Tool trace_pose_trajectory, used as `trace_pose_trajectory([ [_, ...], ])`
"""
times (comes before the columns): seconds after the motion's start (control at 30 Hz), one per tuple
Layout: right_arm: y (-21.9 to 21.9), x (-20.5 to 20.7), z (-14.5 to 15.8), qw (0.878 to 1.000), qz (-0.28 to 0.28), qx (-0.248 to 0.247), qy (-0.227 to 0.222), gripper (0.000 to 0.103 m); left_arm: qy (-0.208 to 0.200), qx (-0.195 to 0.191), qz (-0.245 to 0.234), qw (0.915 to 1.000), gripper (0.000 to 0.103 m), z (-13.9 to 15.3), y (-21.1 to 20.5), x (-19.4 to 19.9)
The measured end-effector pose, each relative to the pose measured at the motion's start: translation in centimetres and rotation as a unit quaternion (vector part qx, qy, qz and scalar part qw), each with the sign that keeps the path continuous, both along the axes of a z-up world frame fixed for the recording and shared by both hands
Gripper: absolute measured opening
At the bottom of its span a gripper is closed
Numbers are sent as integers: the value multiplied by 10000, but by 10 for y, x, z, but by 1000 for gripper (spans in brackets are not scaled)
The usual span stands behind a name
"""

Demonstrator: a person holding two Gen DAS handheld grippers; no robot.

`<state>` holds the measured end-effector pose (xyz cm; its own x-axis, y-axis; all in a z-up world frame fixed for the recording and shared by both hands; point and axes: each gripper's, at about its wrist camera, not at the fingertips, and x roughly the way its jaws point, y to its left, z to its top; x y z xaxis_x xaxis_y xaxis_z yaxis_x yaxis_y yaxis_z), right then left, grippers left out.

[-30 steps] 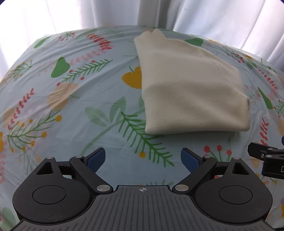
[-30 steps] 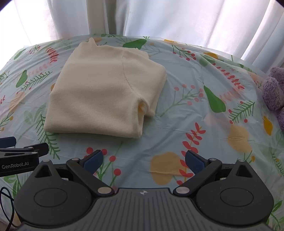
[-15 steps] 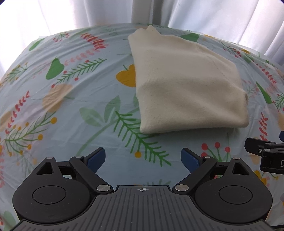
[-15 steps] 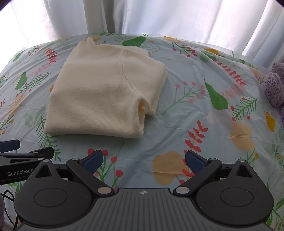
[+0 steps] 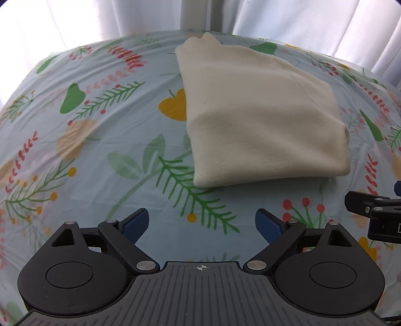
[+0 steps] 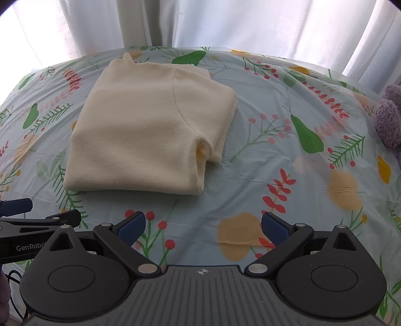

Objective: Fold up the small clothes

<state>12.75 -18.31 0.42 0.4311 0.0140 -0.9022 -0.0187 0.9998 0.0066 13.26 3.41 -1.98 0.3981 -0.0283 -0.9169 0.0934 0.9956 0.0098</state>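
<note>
A cream knit garment (image 5: 260, 120) lies folded into a compact rectangle on the floral tablecloth (image 5: 100, 140); it also shows in the right wrist view (image 6: 147, 130). My left gripper (image 5: 202, 224) is open and empty, hovering short of the garment's near edge. My right gripper (image 6: 202, 227) is open and empty, also short of the near edge, toward the garment's right corner. The right gripper shows at the right edge of the left wrist view (image 5: 371, 208). The left gripper shows at the left edge of the right wrist view (image 6: 37, 218).
White curtains (image 6: 225, 22) hang behind the table's far edge. A purple fuzzy plush item (image 6: 388, 120) sits at the table's right edge. A black cable (image 6: 12, 278) trails at the lower left of the right wrist view.
Both grippers have drawn back slightly from the folded garment, which now sits a little farther up in both views. Both stay open. The garment has not moved.
</note>
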Motion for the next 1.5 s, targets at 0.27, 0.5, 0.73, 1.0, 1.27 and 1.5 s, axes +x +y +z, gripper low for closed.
trace_pose_trajectory([
  [0.27,0,1,-1,10000,-4,1,26,99,8,11,12,10000,96,0,0,1],
  [0.5,-1,0,-1,10000,1,1,33,99,23,-10,22,10000,96,0,0,2],
  [0.73,-1,-1,0,10000,5,19,19,99,9,-12,32,10000,96,1,-1,2],
  [1.0,0,-1,0,10000,-1,-4,31,99,13,-1,43,10000,96,1,-1,1],
  [1.27,-1,-2,1,10000,-25,-1,11,99,4,-1,34,10000,96,1,-2,1],
  [1.5,0,-3,2,10000,-8,-31,-9,99,9,-9,29,10000,96,1,-2,1],
])
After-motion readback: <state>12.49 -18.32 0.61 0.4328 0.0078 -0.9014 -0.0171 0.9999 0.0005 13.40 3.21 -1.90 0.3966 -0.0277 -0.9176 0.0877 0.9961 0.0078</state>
